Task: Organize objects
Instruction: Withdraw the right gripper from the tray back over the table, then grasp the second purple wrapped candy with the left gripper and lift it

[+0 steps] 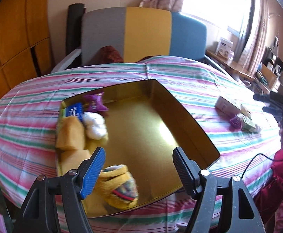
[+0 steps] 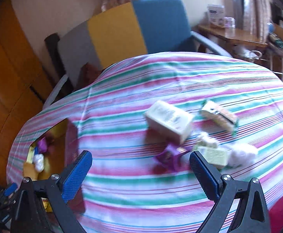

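Note:
A gold tray (image 1: 190, 120) lies on the striped bed. In it are yellow sponges (image 1: 69, 134), a white ball (image 1: 95, 123), a blue packet (image 1: 74, 110), a purple wrapper (image 1: 95, 102) and a yellow knitted sock (image 1: 120, 186). My left gripper (image 1: 139, 157) is open and empty above the tray, the sock just below its left finger. My right gripper (image 2: 141, 161) is open and empty above the bedspread. Ahead of it lie a cream box (image 2: 168, 121), a purple wrapper (image 2: 169, 157), a pale green box (image 2: 215, 156), a white fluffy ball (image 2: 242, 153) and a striped pouch (image 2: 219, 116).
The tray also shows at the left in the right wrist view (image 2: 67, 134). A grey, yellow and blue headboard (image 1: 145, 33) stands behind the bed. A wooden wardrobe (image 1: 11, 38) is on the left; a cluttered desk (image 2: 236, 35) on the right.

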`<state>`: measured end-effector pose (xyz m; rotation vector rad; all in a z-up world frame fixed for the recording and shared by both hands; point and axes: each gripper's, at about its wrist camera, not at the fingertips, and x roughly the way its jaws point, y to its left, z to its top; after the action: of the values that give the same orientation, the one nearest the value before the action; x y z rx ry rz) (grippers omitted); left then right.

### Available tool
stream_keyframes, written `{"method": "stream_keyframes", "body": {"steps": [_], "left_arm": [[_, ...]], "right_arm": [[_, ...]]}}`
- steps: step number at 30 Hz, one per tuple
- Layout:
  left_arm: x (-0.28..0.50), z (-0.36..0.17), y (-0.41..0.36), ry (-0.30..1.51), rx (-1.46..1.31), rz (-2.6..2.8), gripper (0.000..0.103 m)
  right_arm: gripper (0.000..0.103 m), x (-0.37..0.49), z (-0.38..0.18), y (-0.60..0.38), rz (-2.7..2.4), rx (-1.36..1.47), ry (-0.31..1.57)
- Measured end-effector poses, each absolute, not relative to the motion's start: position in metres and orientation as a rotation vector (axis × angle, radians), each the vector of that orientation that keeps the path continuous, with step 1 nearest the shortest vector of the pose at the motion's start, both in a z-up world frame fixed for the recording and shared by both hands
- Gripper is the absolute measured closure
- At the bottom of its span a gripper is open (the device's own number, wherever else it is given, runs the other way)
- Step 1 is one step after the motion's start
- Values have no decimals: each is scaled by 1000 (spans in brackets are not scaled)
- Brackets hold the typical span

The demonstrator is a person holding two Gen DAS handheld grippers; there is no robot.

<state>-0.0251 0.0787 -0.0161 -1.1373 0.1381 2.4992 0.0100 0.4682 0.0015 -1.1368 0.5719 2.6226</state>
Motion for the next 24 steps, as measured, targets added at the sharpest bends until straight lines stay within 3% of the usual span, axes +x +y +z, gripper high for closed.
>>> {"method": "stream_keyframes", "body": {"steps": [9,19,24], "left_arm": [[-25,-22,120,226,-1148,2423,31],[-30,-30,176,316,-1156,2314,31],[-36,-30,211,312,-1149,2246,31]], "right_arm": [[2,12,-15,539,2518,-984,581],[1,18,9,559,2528,-779,408],[1,31,13,576,2465,-703,521]]}}
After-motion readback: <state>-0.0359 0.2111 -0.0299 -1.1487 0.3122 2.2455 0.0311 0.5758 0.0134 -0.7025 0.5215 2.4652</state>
